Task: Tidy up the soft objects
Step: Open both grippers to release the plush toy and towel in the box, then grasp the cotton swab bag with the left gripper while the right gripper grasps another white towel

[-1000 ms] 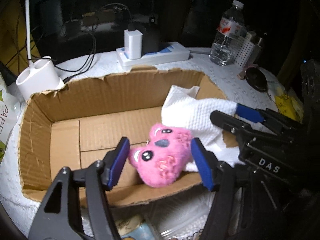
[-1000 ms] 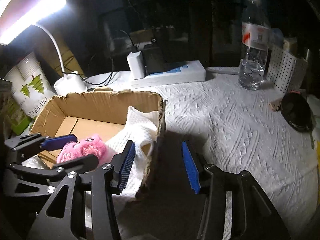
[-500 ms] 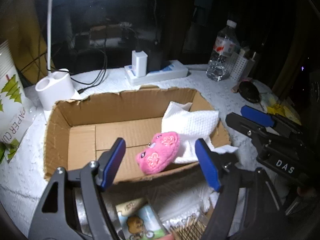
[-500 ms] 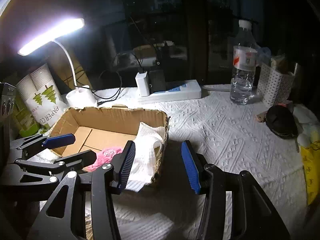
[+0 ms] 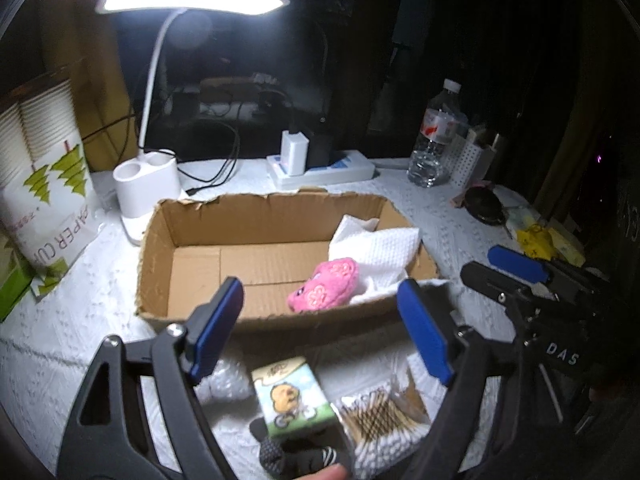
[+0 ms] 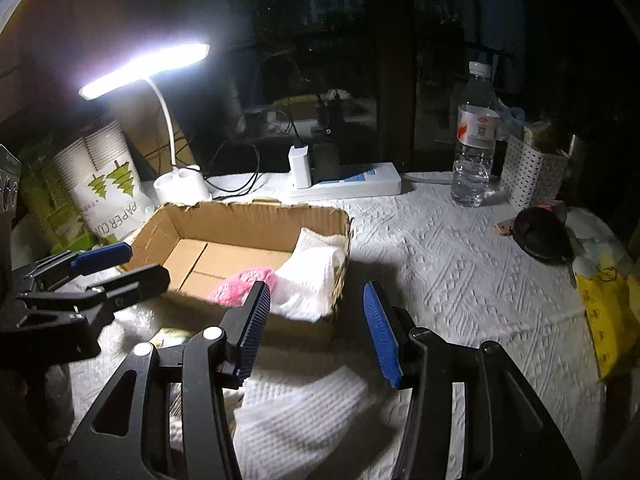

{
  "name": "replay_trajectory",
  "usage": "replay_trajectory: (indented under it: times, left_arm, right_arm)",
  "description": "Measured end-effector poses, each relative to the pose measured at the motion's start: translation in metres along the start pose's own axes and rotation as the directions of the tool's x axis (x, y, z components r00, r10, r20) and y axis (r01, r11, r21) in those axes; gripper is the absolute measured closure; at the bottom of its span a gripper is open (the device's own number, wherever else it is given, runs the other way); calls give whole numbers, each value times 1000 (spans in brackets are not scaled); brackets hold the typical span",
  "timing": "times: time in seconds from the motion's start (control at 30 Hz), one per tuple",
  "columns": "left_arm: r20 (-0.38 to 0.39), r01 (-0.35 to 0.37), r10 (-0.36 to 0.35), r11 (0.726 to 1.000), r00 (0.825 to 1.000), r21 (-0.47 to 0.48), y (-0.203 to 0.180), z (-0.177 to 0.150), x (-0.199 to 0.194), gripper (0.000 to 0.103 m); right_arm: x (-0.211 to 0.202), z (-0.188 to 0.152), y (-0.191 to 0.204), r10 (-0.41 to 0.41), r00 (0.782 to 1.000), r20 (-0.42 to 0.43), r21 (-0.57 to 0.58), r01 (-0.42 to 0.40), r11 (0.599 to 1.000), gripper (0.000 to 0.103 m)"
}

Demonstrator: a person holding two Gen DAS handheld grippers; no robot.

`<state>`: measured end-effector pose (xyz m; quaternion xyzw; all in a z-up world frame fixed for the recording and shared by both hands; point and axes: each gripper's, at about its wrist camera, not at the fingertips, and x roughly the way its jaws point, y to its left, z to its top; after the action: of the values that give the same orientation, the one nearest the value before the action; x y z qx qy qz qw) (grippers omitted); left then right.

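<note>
A pink plush toy (image 5: 325,290) lies in the open cardboard box (image 5: 256,212), next to a white cloth (image 5: 380,254) draped over the box's right wall. Both also show in the right wrist view: the toy (image 6: 240,286), the cloth (image 6: 310,280), the box (image 6: 248,220). My left gripper (image 5: 320,340) is open and empty, held in front of and above the box's near wall. My right gripper (image 6: 316,334) is open and empty, to the right of the box, above another white cloth (image 6: 300,420) on the table.
In front of the box lie a tissue pack (image 5: 294,398), a pack of cotton swabs (image 5: 380,414) and a dark sock (image 5: 296,456). A lit desk lamp (image 5: 146,184), paper cups (image 5: 44,184), a power strip (image 5: 320,166), a water bottle (image 5: 434,140) and a white basket (image 6: 532,176) stand behind.
Both grippers have pulled back and up from the box, open. The pink toy stays in the box. More of the table's front now shows.
</note>
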<state>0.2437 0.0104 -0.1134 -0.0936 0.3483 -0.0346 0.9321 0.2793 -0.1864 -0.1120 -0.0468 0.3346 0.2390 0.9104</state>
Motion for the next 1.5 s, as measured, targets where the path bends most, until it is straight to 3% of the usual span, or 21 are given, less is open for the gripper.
replay_trajectory:
  times: [0.23, 0.3, 0.7, 1.07, 1.3, 1.5]
  left_arm:
    - [-2, 8, -8, 1000, 1000, -8, 1, -17, -11, 22]
    - [-5, 7, -7, 1000, 1000, -7, 1, -22, -14, 22]
    - [-41, 8, -8, 1000, 999, -5, 0, -57, -18, 22]
    - [-79, -1, 1, 1000, 997, -6, -5, -76, -14, 22]
    - [-108, 3, -1, 1000, 994, 22, -19, -81, -8, 22]
    - [-146, 7, 2, 998, 989, 58, -36, -83, 3, 22]
  right_arm:
    - [-7, -22, 4, -8, 999, -32, 6, 8, 1000, 50]
    - [-7, -27, 4, -2, 999, -45, 14, 3, 1000, 44]
    - [3, -67, 10, 16, 993, -115, 29, -13, 1000, 36]
    - [16, -85, 21, 46, 986, -160, -2, -47, 999, 35]
    - [10, -90, 16, 79, 988, -134, 10, -78, 997, 67]
    - [0, -91, 0, 95, 991, -95, 48, -91, 995, 80]
